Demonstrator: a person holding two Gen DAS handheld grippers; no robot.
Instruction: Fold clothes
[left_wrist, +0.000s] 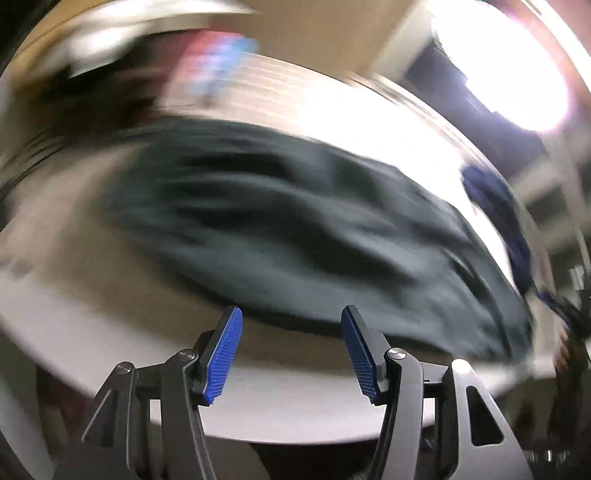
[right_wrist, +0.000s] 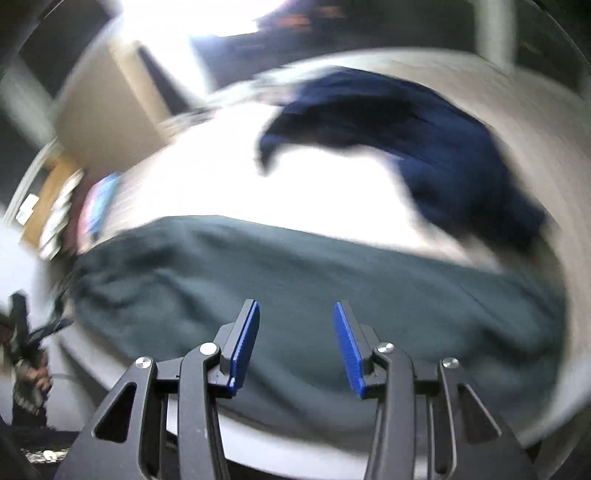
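Observation:
A dark green garment (left_wrist: 295, 229) lies spread and wrinkled on a pale round table (left_wrist: 92, 295). My left gripper (left_wrist: 292, 312) hovers open over its near hem, with nothing between the blue pads (left_wrist: 225, 354). In the right wrist view the same green garment (right_wrist: 295, 277) fills the lower half. My right gripper (right_wrist: 296, 305) stands open above it, and its pads (right_wrist: 243, 347) are bare. A navy garment (right_wrist: 424, 140) lies crumpled farther back on the table (right_wrist: 295, 192); in the left wrist view this navy garment (left_wrist: 495, 206) is at the right. Both views are smeared by motion.
A pink and blue object (right_wrist: 99, 206) sits near the table's far left side, also blurred in the left wrist view (left_wrist: 214, 62). A person's hand (right_wrist: 33, 373) holds a dark tool at the left edge. Strong window glare (left_wrist: 509, 66) washes out the tabletop.

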